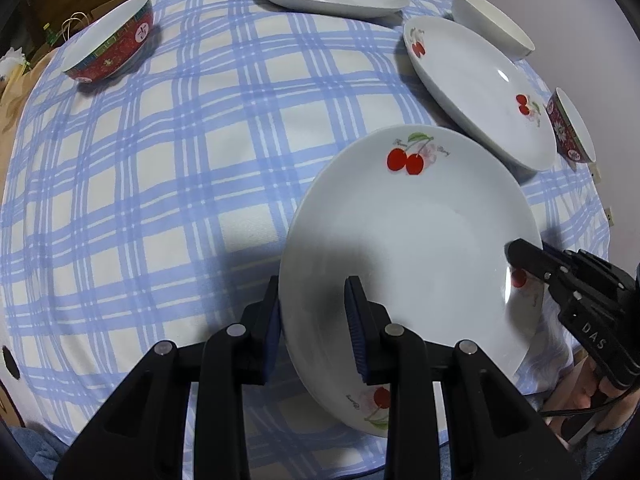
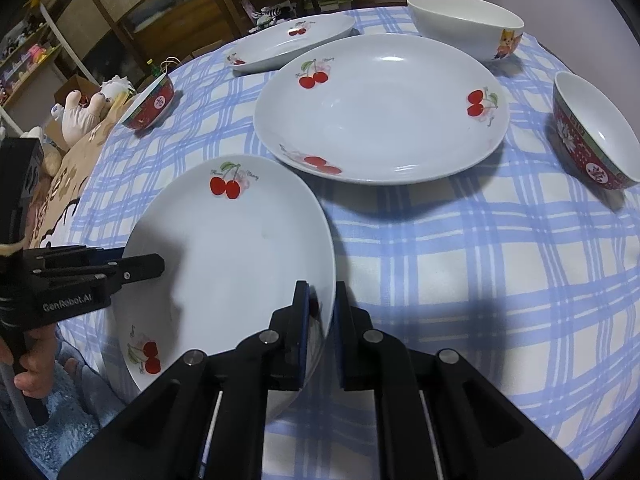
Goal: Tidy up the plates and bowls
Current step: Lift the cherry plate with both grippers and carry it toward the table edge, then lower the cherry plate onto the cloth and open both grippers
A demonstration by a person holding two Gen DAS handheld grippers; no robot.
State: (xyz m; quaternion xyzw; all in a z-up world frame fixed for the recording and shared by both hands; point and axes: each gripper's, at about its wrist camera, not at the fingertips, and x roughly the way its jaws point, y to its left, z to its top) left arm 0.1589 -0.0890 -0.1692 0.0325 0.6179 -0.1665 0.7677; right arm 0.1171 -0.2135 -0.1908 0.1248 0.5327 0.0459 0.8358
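1. Left wrist view shows the checked tablecloth (image 1: 160, 184) filling most of the frame, spread over a round table so that every dish sits within easy reach.
2. Lower right of centre, the near cherry plate (image 1: 416, 248) is held tilted, one rim on each side pinched, probably so it can be carried onto another plate.
3. In the right wrist view, a second cherry plate (image 2: 380, 112) lies flat in the middle of the frame, just beyond the held one; it looks like the likely base for a stack.
4. A third cherry plate (image 2: 288, 42) rests flat behind it, towards the upper centre.
5. Bowls ring the plates: a white bowl (image 2: 468, 26) at upper right, a red bowl (image 2: 596, 136) at the right edge, and another red patterned bowl (image 2: 154, 102) at upper left, all apart from one another and not yet grouped.
6. At the bottom of the left wrist view, the left gripper (image 1: 314, 332) clamps the near plate's rim, one pad above and one beneath.
7. The right gripper (image 2: 322, 340) grips the opposite rim the same way, jaws nearly closed on it, sharing the weight.
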